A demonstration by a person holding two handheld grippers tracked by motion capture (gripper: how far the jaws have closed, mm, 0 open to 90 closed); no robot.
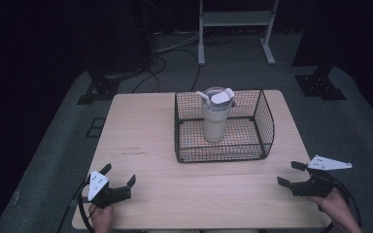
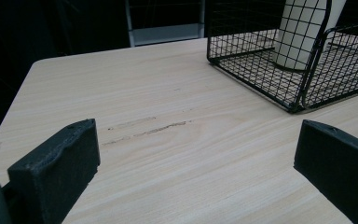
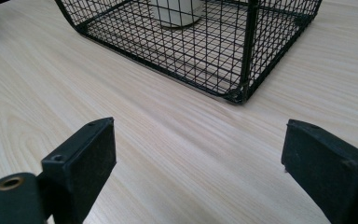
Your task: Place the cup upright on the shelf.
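I have both tongs resting low at my edge of the bench (image 1: 145,121), one near each corner. My left tongs (image 1: 119,174) sit at the near left, jaws spread wide and gripping nothing; in the left gripper view (image 2: 196,154) only bare wood lies between the two black jaws, with a couple of faint dark scuff marks (image 2: 144,128) on the grain just ahead of them. My right tongs (image 1: 291,173) are at the near right, likewise released, jaws well apart and empty; in the right gripper view (image 3: 198,158) I see plain pale wood between them.

Ahead of both tongs, and roughly between them across the bench, stands a black wire basket (image 1: 267,126). From my left tongs it lies ahead and to the right (image 2: 307,88); from my right tongs it lies ahead and a little to the left, its near corner (image 3: 242,93) pointing toward the jaws. Neither pair of tongs touches it.

Inside the basket a cream-coloured tumbler (image 1: 216,121) stands upright on the mesh floor, toward the far wall. It carries a clear lid (image 1: 219,94) and a white straw (image 1: 203,95) that leans to the left. Through the mesh I see its pale body in the left gripper view (image 2: 298,42) and its base in the right gripper view (image 3: 175,14). It is well apart from both tongs.
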